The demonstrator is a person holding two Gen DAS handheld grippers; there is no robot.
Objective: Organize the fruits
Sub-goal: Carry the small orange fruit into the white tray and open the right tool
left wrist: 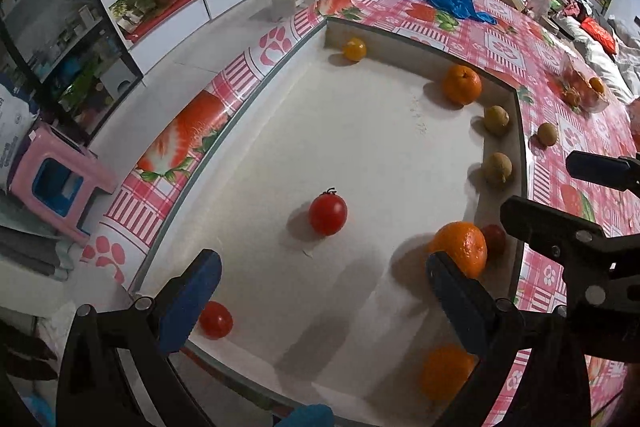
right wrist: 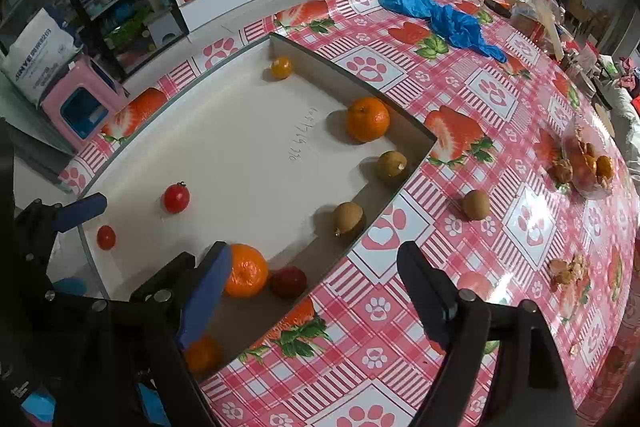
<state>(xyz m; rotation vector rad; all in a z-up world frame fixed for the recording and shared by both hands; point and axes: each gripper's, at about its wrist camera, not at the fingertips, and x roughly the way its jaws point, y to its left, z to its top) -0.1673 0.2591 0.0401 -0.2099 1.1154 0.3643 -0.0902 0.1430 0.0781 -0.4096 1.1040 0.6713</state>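
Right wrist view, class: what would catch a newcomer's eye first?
The shallow white tray at the table's near-left edge, dotted with oranges and tomatoes. An orange sits beside the left tool's blue finger. One brown fruit lies alone outside on the pink tablecloth.

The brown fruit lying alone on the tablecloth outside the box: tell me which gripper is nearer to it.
Right. The right gripper hangs open over the box edge and tablecloth, with the brown fruit just ahead of it. The left gripper is open over the box interior, farther away.
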